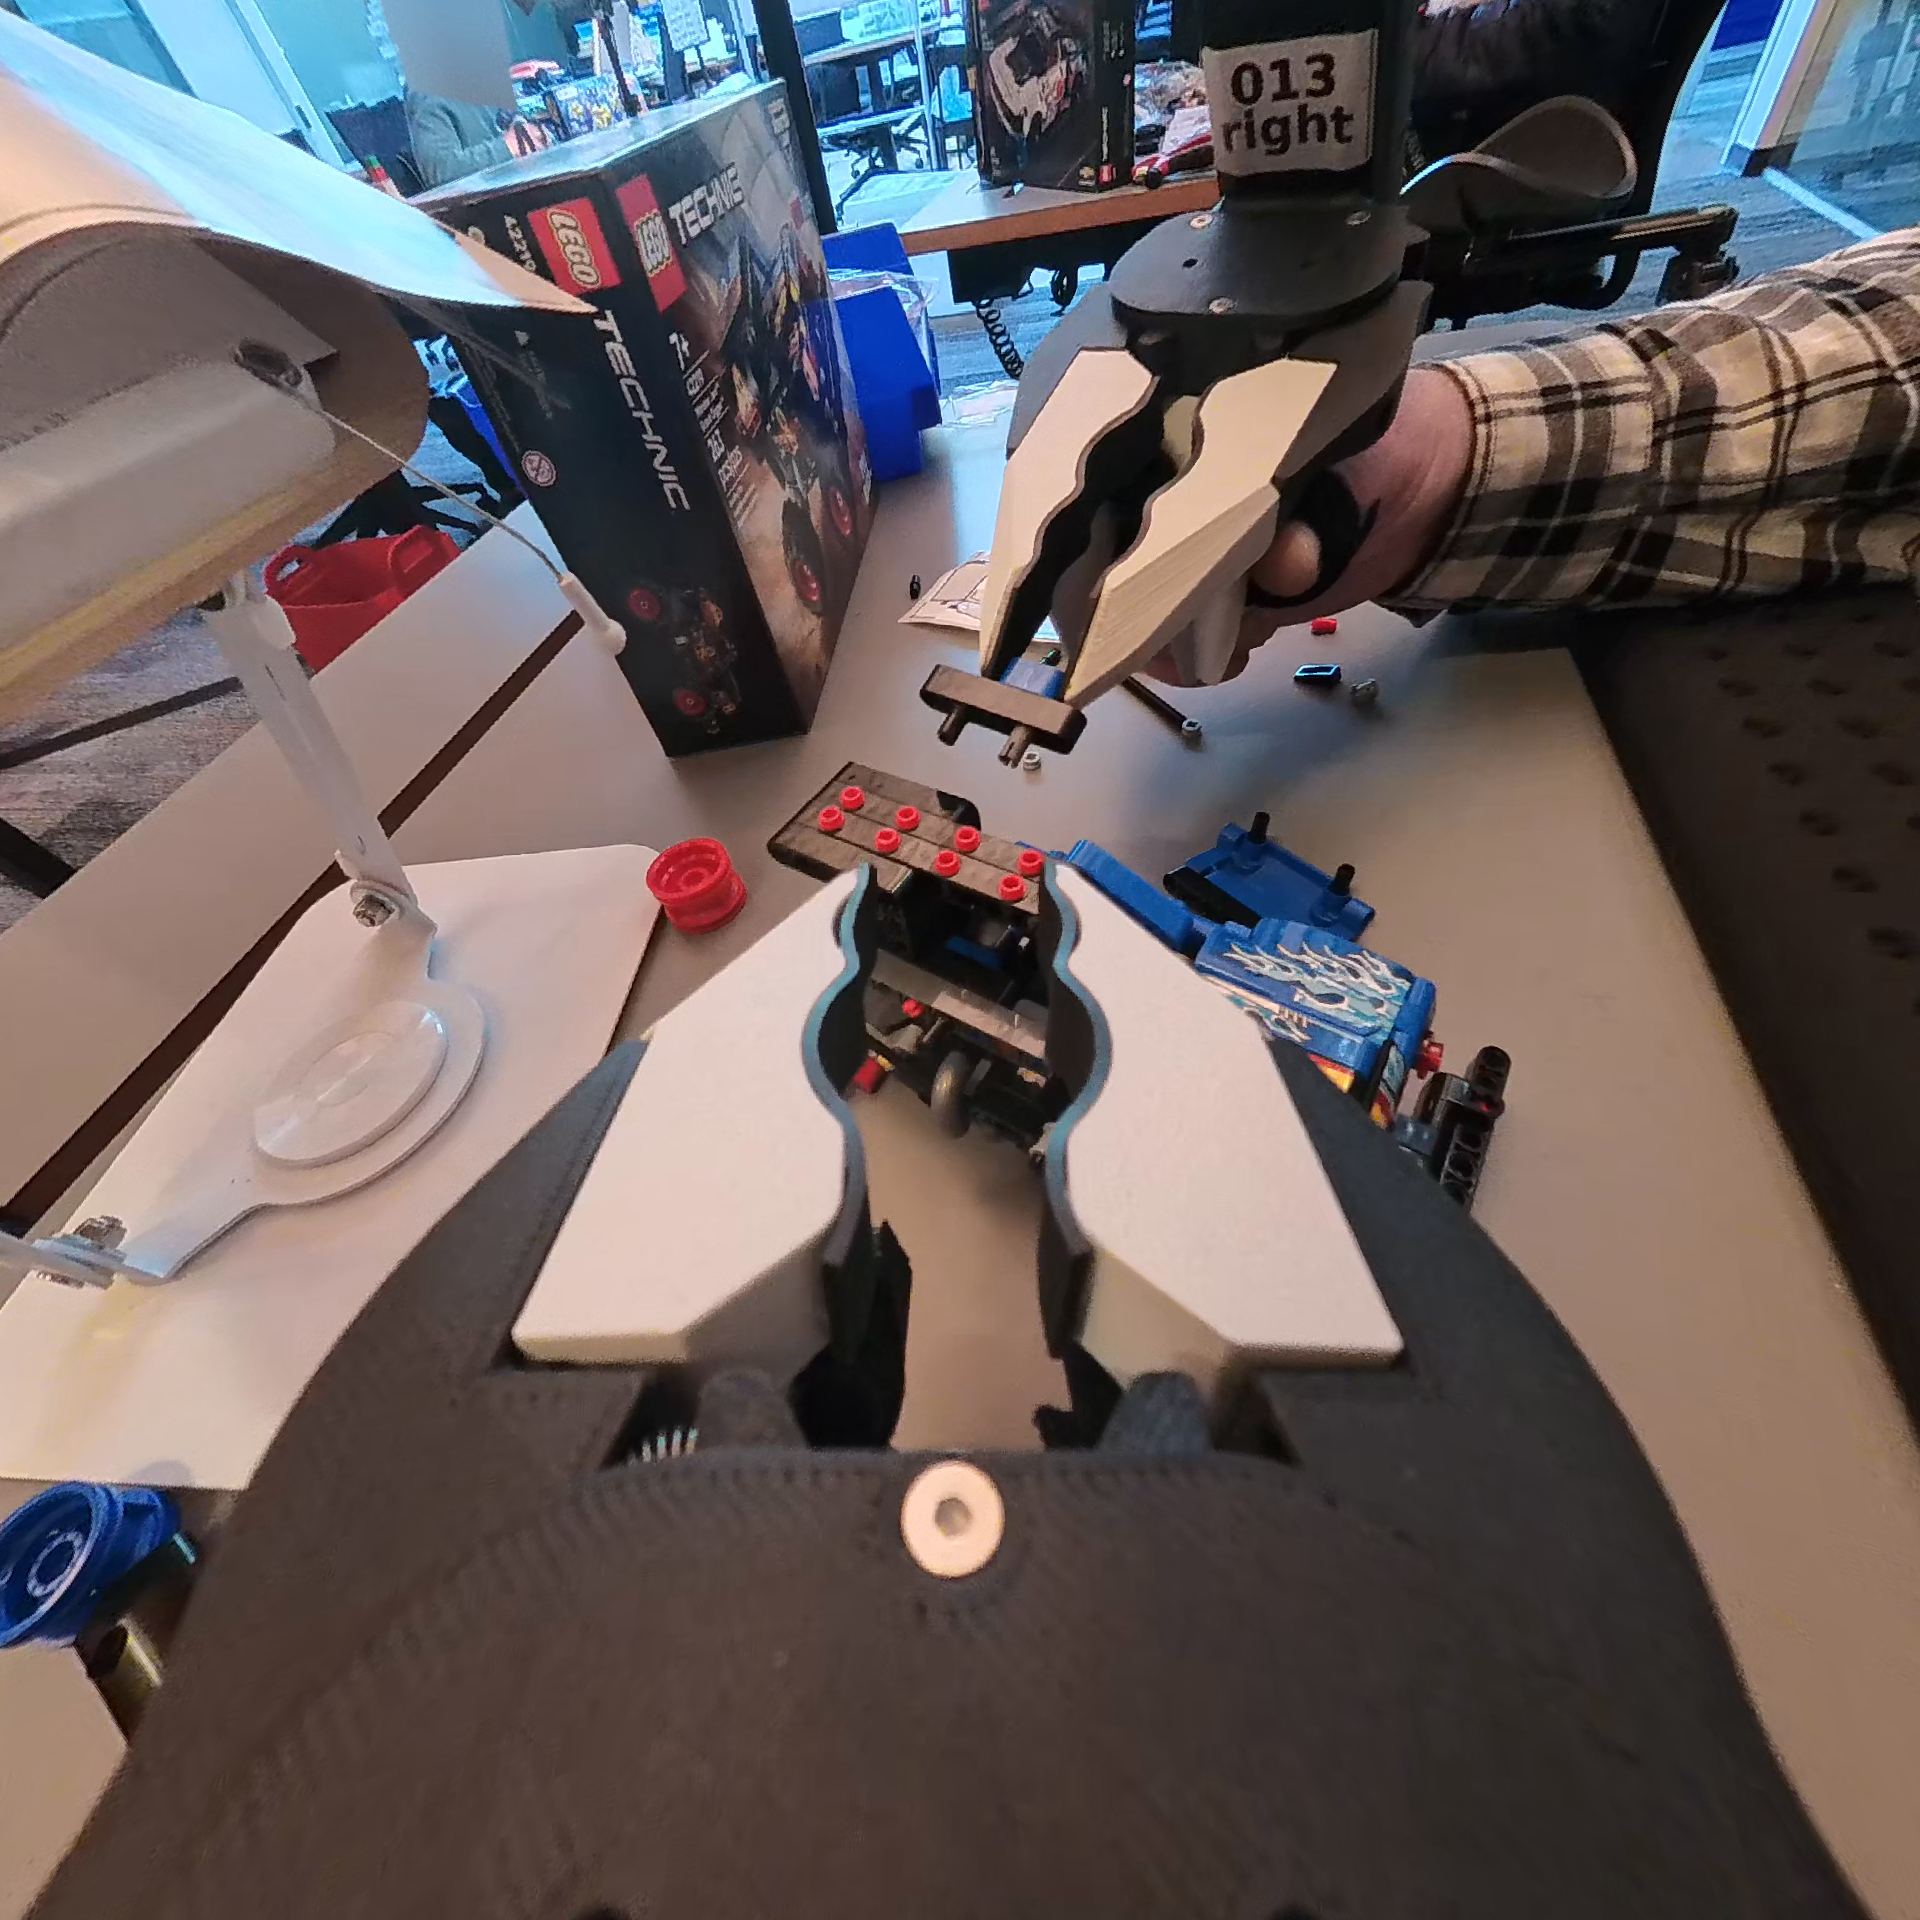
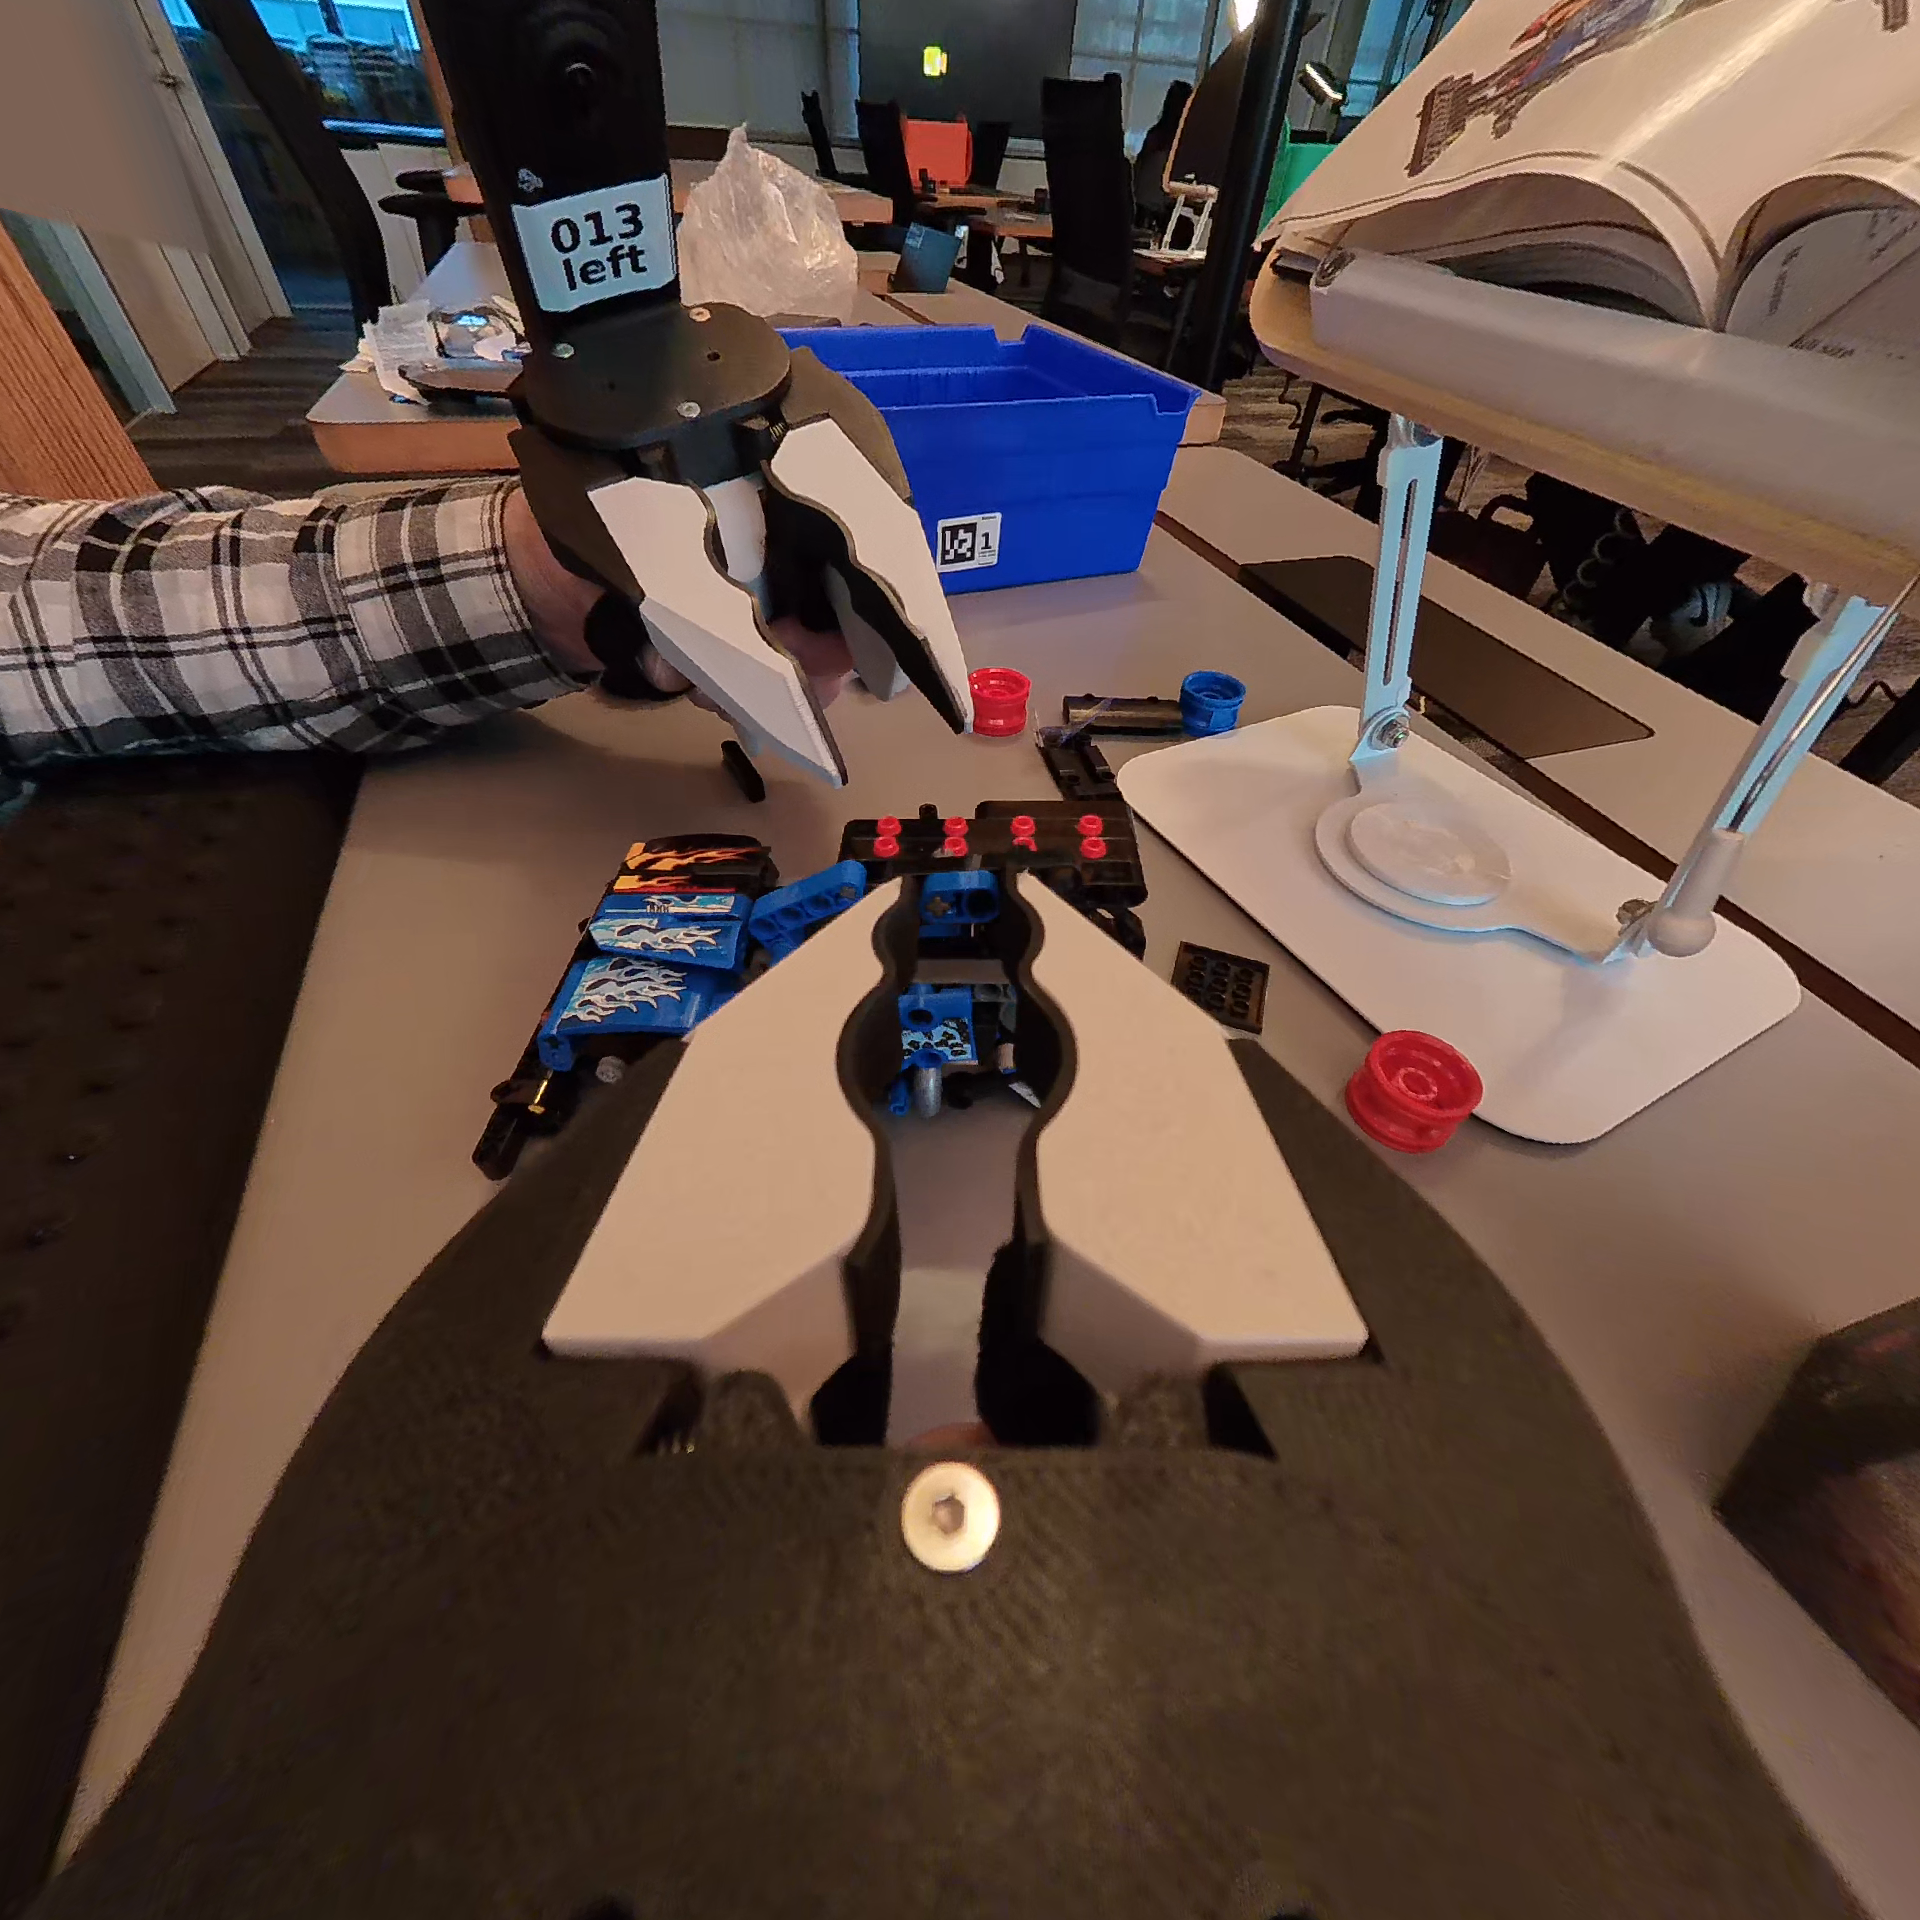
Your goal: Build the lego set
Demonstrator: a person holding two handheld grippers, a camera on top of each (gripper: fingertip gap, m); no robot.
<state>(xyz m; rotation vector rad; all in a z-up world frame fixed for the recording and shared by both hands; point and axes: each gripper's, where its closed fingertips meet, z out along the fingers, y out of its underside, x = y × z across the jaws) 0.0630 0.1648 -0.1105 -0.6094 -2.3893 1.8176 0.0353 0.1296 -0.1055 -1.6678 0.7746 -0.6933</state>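
Note:
My right gripper [image 2: 958, 883] is shut on a small blue connector [image 2: 961, 902] joined to a short black beam with pins [image 1: 1003, 712]. In the left wrist view the right gripper [image 1: 1039, 675] holds this piece in the air above the model. The partly built black and blue model [image 1: 966, 997] lies on the grey table, with a black panel carrying red studs [image 1: 914, 842] at its far end. My left gripper [image 1: 956, 888] is open and empty just over the model; in the right wrist view it [image 2: 896, 743] hovers above the table behind the studded panel [image 2: 987, 836].
Blue flame-printed panels [image 1: 1309, 987] lie beside the model. Red wheel hubs [image 2: 1413, 1091] [image 2: 997, 701] and a blue hub [image 2: 1210, 701] lie near a white book stand [image 2: 1455, 914] holding the instruction booklet. A set box [image 1: 686, 468], a blue bin [image 2: 1018, 436] and a dark mat [image 1: 1766, 831] border the area. My hands' fingertips stand some 6 cm from each other.

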